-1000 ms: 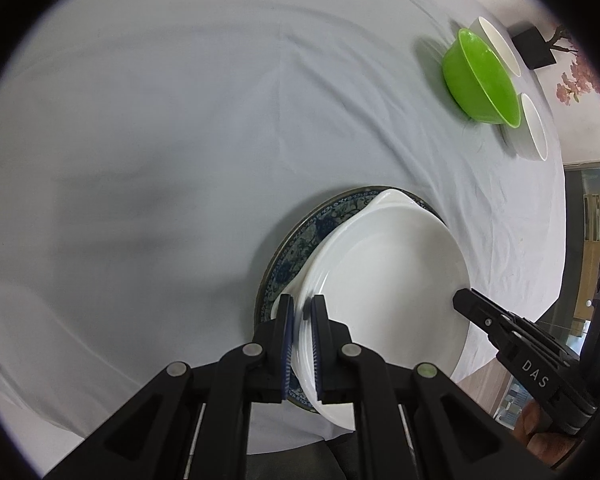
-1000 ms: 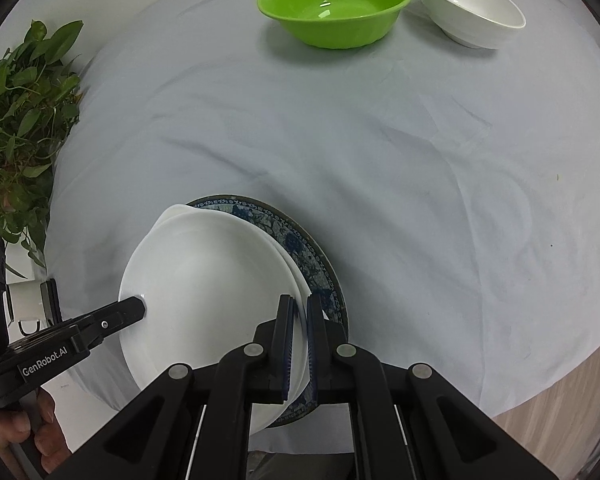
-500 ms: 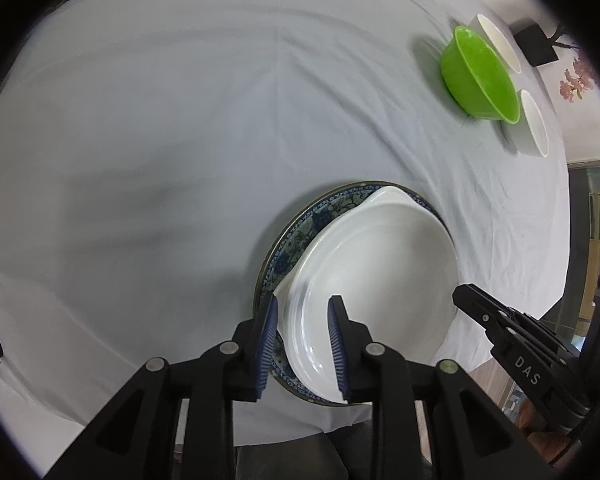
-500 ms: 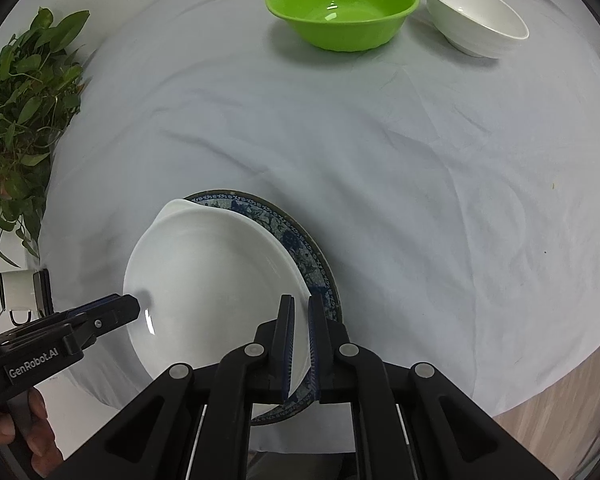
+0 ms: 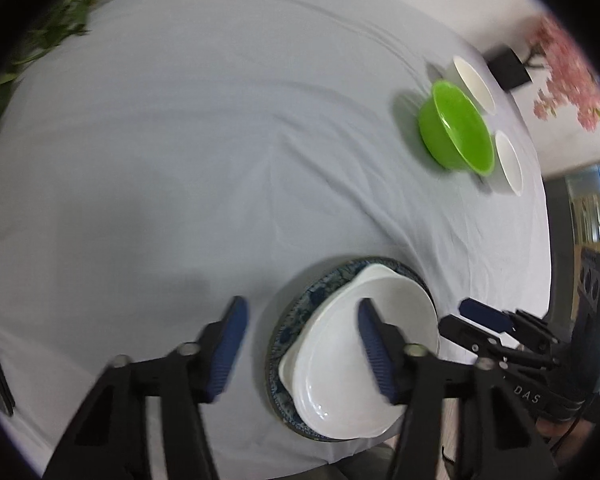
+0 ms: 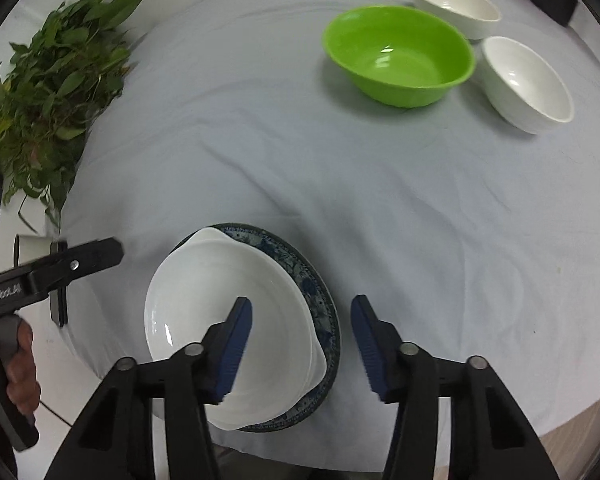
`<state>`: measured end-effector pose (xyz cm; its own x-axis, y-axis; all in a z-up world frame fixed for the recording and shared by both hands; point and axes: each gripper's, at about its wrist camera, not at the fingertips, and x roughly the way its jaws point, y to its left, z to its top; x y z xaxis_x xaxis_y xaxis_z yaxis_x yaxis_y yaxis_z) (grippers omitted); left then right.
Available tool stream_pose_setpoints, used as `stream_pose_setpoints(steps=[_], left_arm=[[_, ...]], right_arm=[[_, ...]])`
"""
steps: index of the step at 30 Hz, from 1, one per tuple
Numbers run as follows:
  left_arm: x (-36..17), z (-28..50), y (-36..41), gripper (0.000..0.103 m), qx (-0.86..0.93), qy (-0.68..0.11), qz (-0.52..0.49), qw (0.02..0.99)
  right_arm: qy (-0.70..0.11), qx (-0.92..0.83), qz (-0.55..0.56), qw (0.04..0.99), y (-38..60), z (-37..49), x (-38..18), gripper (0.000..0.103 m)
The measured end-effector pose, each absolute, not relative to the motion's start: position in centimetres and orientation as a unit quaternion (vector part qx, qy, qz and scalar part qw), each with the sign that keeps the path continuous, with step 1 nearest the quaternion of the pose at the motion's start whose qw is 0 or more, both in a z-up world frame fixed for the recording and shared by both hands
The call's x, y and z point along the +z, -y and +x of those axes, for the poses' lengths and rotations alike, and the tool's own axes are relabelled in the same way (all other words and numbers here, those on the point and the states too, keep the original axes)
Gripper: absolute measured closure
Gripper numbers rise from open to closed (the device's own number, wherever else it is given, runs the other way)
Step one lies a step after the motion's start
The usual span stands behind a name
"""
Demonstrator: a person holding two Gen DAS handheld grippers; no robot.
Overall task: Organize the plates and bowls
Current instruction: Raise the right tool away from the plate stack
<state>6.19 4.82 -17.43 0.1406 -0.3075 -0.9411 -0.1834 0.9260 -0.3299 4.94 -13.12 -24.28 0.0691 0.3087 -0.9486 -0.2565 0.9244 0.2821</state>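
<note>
Both grippers opening over the stacked dishes, nothing pinched

Left view: left gripper [image 5: 300,344] has its jaws spreading, straddling the edge of the white dish [image 5: 352,364], pads off it; the dish sits on the blue plate [image 5: 296,320]. Right view: right gripper [image 6: 300,344] is opening too, one finger over the dish [image 6: 224,320], the other past the plate [image 6: 320,300], gripping nothing. Green bowl [image 6: 398,54] sits far off.

"DAS" on right gripper [image 5: 474,322]
</note>
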Motion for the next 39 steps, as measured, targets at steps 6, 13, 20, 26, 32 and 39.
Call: stream_pose_setpoints(steps=[6,13,20,26,32,39], left_arm=[[-19.0,5.8,-3.1,0.078,-0.068,-0.676,-0.171,0.714],[-11.4,4.7,-3.4,0.027,-0.007,-0.59,-0.125,0.797],[-2.8,2.4,-0.2,0.008,0.001,-0.498,-0.061,0.865],[0.9,2.3,3.7,0.008,0.047,-0.465,-0.043,0.883],[3.4,2.4,8.4,0.008,0.101,-0.441,-0.055,0.89],[4.4,2.5,16.8,0.008,0.09,-0.454,-0.035,0.886]], right_arm=[[-0.681,0.195,0.011,0.705,12.6,5.1,-26.2,0.076],[-0.648,0.158,-0.032,0.744,12.6,5.3,-21.2,0.013],[-0.575,0.14,-0.057,0.804,15.6,5.4,-12.4,0.0],[-0.533,0.112,-0.053,0.837,20.5,5.2,-6.4,0.0],[-0.487,0.121,-0.066,0.862,27.0,4.2,-2.0,0.0],[-0.461,0.139,-0.053,0.875,36.9,2.6,0.7,0.0]])
